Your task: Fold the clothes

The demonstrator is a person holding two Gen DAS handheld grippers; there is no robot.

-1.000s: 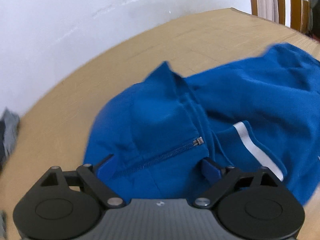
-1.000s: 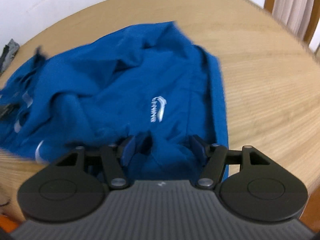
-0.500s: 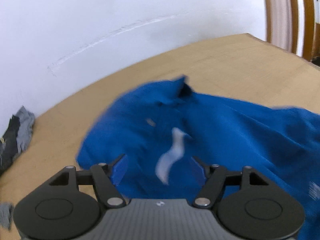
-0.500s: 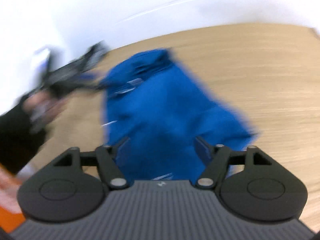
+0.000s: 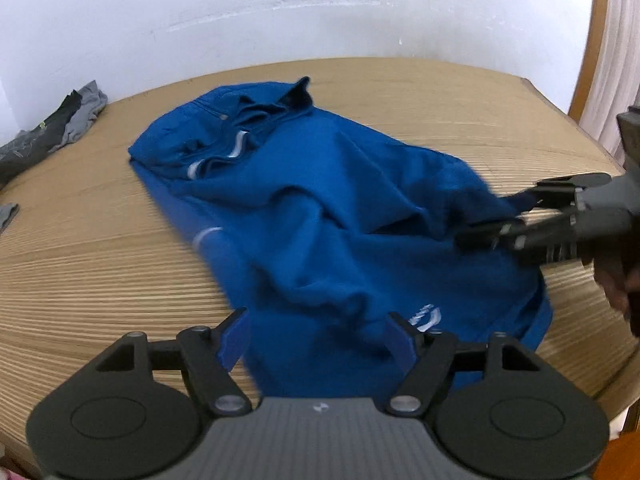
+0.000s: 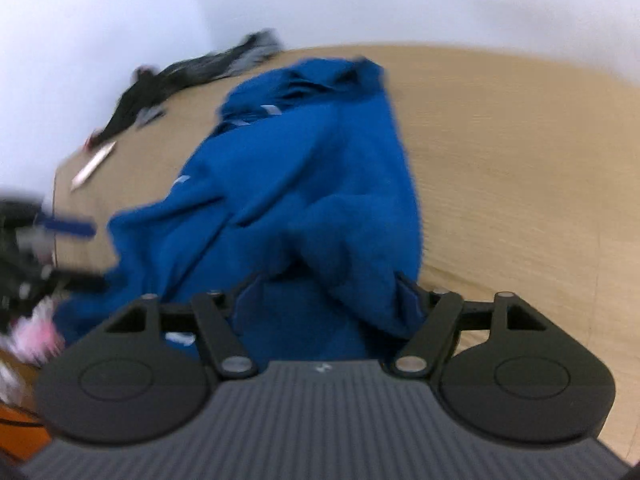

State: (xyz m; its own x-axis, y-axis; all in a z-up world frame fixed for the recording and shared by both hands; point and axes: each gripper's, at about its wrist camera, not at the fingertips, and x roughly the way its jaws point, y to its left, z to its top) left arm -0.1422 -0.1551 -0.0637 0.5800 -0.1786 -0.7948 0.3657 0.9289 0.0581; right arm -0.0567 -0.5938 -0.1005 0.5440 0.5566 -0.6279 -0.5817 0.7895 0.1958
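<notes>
The left gripper (image 5: pixel 316 338) has its 2 blue fingers (image 5: pixel 234 340) spread wide, nothing between them, poised at the near edge of the blue garment (image 5: pixel 320 216). The right gripper (image 6: pixel 326 300) also has its jaws parted, with a fold of blue cloth lying between them; whether any cloth is caught cannot be told. From the left wrist view the right gripper (image 5: pixel 496 220) comes in from the right, its tips at the garment's right edge, blurred, and part of the hand (image 5: pixel 616 276) holding it is cut off at the frame edge.

The garment lies crumpled in the middle of the wooden table (image 5: pixel 80 264), collar and zipper toward the far side, pale stripes (image 5: pixel 236 146) near the collar and a white logo (image 5: pixel 426 316) at the near right corner. The table top is light, grained wood with a rounded far edge.

Behind it stands a plain white wall (image 5: pixel 280 12). At the far left a heap of grey and black clothes (image 5: pixel 52 132) sits on the table, well apart from the blue garment. A wooden frame (image 5: pixel 588 48) and a pale curtain (image 5: pixel 616 64) rise at the far right.

The right wrist view is smeared: the left gripper (image 6: pixel 60 252) shows as a dark blur at the left, beside something pink (image 6: pixel 36 338) I cannot identify. A small pale object (image 6: pixel 94 166) lies on the table's left part, too blurred to name.
</notes>
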